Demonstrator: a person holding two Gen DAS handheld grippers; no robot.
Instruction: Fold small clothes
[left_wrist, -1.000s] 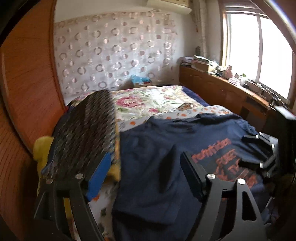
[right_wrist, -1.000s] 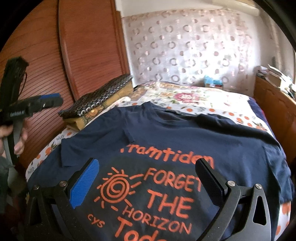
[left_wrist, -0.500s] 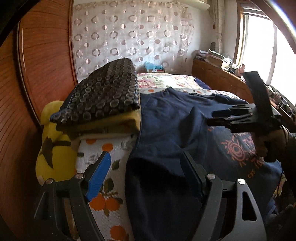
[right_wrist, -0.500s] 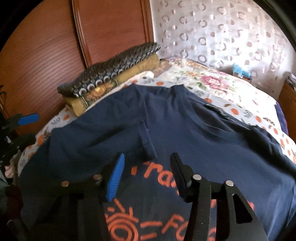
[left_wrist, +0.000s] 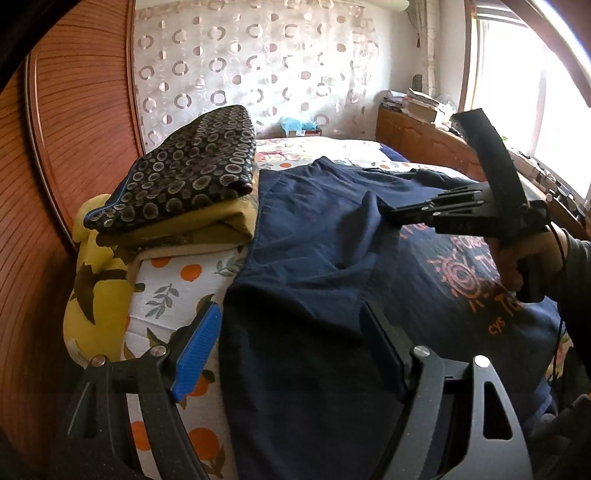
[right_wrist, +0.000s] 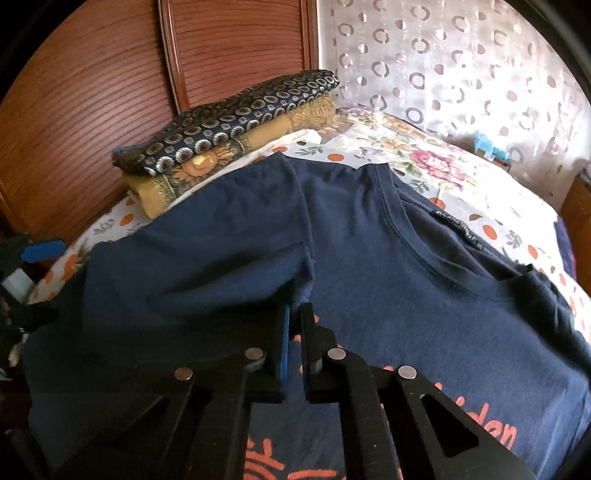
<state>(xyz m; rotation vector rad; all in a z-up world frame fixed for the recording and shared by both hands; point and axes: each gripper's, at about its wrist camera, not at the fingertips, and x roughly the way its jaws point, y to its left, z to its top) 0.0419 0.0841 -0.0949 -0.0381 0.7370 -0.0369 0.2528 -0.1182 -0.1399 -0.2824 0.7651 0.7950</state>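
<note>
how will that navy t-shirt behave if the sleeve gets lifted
Probably floppy: the navy t-shirt lies in soft wrinkles where the right gripper pinches its folded sleeve. Likely light, so it should trail and drape rather than hold shape.

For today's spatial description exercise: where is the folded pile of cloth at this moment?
In both wrist views the folded pile sits at the left on the bed, against the wooden panel, just beyond the navy T-shirt.
</note>
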